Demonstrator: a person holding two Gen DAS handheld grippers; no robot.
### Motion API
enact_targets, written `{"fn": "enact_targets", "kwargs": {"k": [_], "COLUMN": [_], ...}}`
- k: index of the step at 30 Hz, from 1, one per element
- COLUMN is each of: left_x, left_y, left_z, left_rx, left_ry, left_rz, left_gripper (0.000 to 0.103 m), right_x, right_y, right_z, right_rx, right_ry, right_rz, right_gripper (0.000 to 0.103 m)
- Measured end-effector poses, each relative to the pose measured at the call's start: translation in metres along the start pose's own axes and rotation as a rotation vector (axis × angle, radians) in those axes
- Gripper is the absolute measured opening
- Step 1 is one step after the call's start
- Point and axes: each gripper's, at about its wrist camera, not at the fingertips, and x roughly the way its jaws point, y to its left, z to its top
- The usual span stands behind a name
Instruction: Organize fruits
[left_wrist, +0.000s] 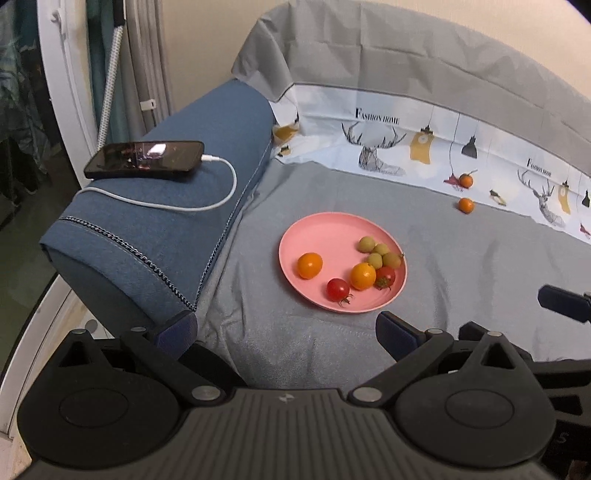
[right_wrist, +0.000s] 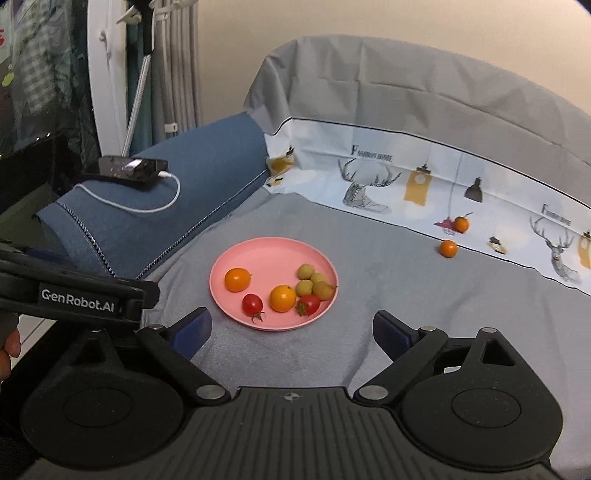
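A pink plate (left_wrist: 325, 236) (right_wrist: 269, 258) sits on the grey cloth and holds two small oranges (left_wrist: 309, 265) (right_wrist: 237, 279), two red tomatoes (left_wrist: 337, 288) (right_wrist: 252, 304) and a cluster of green grapes (left_wrist: 378, 253) (right_wrist: 314, 284). Two more small oranges lie loose at the back right: one on the cloth (left_wrist: 466, 205) (right_wrist: 448, 248), one against the printed backrest (left_wrist: 465, 180) (right_wrist: 461, 224). My left gripper (left_wrist: 288, 332) hangs open and empty, near side of the plate. My right gripper (right_wrist: 291, 332) is likewise open and empty, just short of the plate's front rim.
A blue sofa arm (left_wrist: 166, 229) (right_wrist: 192, 184) on the left carries a phone (left_wrist: 146, 159) (right_wrist: 127, 168) on a white cable. The printed cloth (left_wrist: 406, 147) rises behind the seat. The left gripper's body (right_wrist: 77, 295) crosses the right wrist view's left edge, with a person's hand (right_wrist: 9, 350) below.
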Motion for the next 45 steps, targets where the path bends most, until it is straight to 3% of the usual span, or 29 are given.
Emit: {"fn": "enact_targets", "kwargs": {"k": [16, 45], "left_x": [-0.031, -0.032], "left_y": [-0.006, 0.001], "left_z": [-0.015, -0.018], "left_rx": [0.016, 0.007], "left_ry": [-0.045, -0.046], "left_rz": [-0.001, -0.012], "left_gripper": [0.103, 0.103], "right_x": [-0.030, -0.032], "right_y": [0.002, 0.007], "right_z": [-0.010, -0.012], "right_rx": [0.015, 0.014], "right_ry": [-0.010, 0.009], "right_rz": [0.003, 0.013], "right_gripper": [0.098, 0.098]}}
